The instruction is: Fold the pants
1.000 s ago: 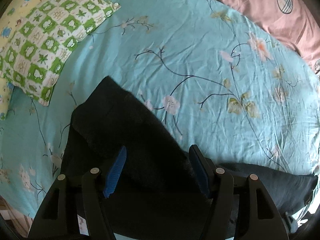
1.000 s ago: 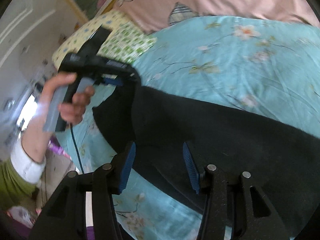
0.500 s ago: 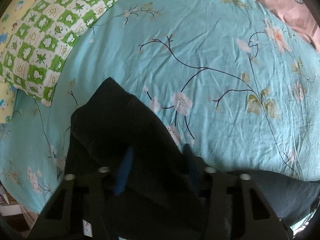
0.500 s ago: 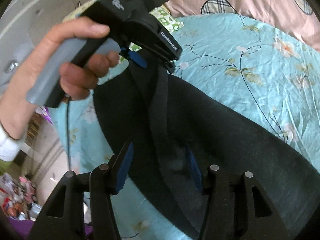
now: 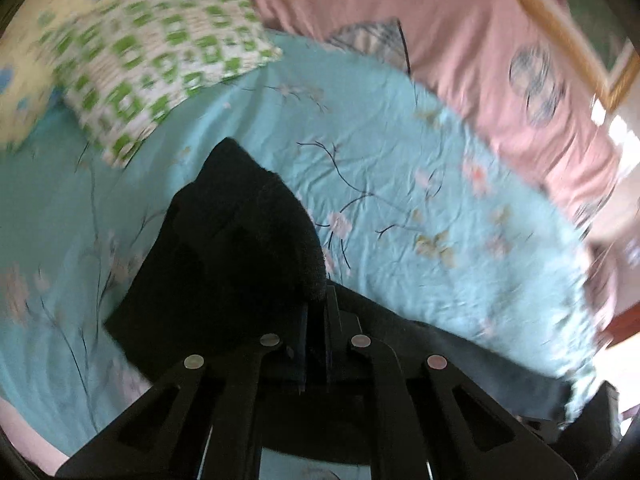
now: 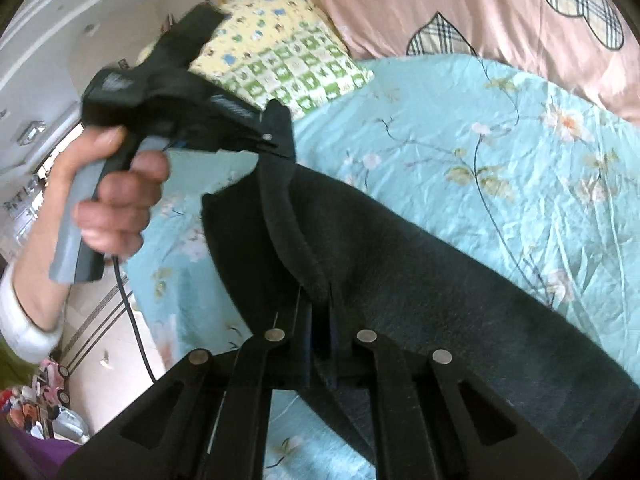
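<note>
1. The bed sheet (image 6: 520, 168), light blue with flowers, fills most of both views. In the left wrist view it is blurred.
2. The pants (image 6: 400, 264) are dark and lie on the sheet. In the right wrist view their long axis goes from about 10 o'clock, where the upper edge is lifted, down to 4 o'clock, where the cloth is cut off by the picture's border. Which end is the waist is hard to tell.
3. A pink blanket (image 6: 480, 4) with checked hearts lies at 12 to 2 o'clock, partly cut off.
4. A green and white checked pillow (image 6: 304, 72) lies at 11 o'clock, and its left part is hidden behind the left gripper.
5. The left hand (image 6: 112, 204) holds the grey handle at 9 o'clock.
6. The left gripper (image 6: 276, 140) is closed on the raised edge of the pants.
7. The right gripper (image 6: 318, 312) is closed too, and it pinches a fold of the pants between its fingers.
</note>
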The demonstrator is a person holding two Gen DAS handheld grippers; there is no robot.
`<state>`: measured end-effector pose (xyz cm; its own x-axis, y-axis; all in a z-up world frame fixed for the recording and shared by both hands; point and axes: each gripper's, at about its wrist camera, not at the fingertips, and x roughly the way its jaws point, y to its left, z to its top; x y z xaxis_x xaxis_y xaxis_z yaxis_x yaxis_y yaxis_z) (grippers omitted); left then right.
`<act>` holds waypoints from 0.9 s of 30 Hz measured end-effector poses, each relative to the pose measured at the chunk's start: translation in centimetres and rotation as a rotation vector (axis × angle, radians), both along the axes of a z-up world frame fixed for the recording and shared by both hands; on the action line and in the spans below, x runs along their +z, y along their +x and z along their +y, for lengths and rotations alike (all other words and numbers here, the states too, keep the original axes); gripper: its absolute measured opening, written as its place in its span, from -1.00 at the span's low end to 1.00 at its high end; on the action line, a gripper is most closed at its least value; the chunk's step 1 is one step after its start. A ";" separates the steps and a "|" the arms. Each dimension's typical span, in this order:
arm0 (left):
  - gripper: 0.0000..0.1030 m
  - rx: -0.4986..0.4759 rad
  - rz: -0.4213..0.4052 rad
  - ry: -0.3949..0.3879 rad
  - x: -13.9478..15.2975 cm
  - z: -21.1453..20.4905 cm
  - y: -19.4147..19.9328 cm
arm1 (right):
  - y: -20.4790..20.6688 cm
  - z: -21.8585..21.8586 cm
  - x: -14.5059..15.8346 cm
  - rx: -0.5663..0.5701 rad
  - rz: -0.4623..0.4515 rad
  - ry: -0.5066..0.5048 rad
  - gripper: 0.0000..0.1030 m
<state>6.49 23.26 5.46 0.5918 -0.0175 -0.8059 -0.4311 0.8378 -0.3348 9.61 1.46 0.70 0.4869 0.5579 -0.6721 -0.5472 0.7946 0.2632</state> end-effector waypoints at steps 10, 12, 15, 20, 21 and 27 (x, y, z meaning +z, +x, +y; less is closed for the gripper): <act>-0.92 0.111 -0.163 -0.202 -3.7 2.5 -7.2 | -2.1 1.5 0.2 0.078 -0.015 -0.089 -0.86; -0.92 0.118 -0.176 -0.212 -4.4 2.9 -8.3 | -2.6 2.1 -0.1 0.089 -0.021 -0.127 -0.86; -0.92 0.121 -0.186 -0.220 -5.4 3.2 -9.1 | -2.9 2.4 -0.7 0.092 -0.016 -0.152 -0.86; -0.91 0.122 -0.187 -0.236 -7.1 4.1 -9.8 | -2.9 3.1 -1.5 0.083 -0.012 -0.186 -0.86; -0.90 0.128 -0.182 -0.238 -7.5 4.3 -9.9 | -2.9 3.2 -1.7 0.084 -0.010 -0.194 -0.86; -0.83 0.153 -0.152 -0.230 -8.6 5.0 -10.9 | -2.9 3.8 -2.3 0.079 0.000 -0.229 -0.75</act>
